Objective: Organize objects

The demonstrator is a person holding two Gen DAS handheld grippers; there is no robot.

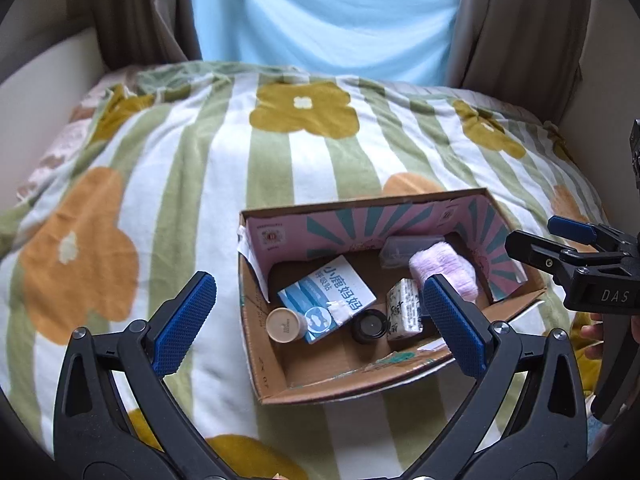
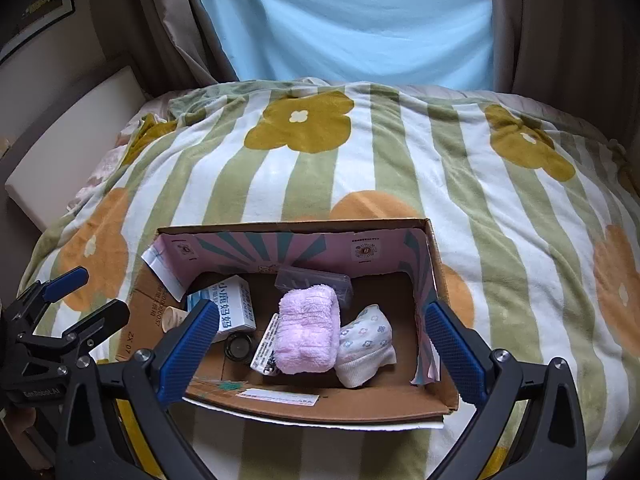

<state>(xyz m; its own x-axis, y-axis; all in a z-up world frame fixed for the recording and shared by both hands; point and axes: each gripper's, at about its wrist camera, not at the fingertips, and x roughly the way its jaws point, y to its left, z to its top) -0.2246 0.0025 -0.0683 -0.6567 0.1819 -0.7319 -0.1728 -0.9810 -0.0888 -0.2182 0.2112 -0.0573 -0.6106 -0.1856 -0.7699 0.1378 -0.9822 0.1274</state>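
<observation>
An open cardboard box (image 1: pixel 264 364) (image 2: pixel 436 256) lies on the bed. It holds a blue and white carton (image 1: pixel 328 300) (image 2: pixel 236 304), a beige capped jar (image 1: pixel 285 325) (image 2: pixel 175 317), a small black jar (image 1: pixel 370 325) (image 2: pixel 239 347), a printed white packet (image 1: pixel 405 309) (image 2: pixel 267 346), a pink fluffy roll (image 1: pixel 444 266) (image 2: pixel 307 330), a dark case (image 1: pixel 404 250) (image 2: pixel 316 280) and a floral white cloth (image 2: pixel 366 344). My left gripper (image 1: pixel 320 316) (image 2: pixel 86 294) is open and empty before the box. My right gripper (image 2: pixel 318 350) (image 1: pixel 540 240) is open and empty above the box's near side.
A striped blanket with large flowers (image 1: pixel 200 160) (image 2: pixel 500 200) covers the bed. A pale blue curtain (image 1: pixel 328 16) (image 2: pixel 360 20) and brown drapes hang behind. A white board (image 2: pixel 72 140) leans at the left wall.
</observation>
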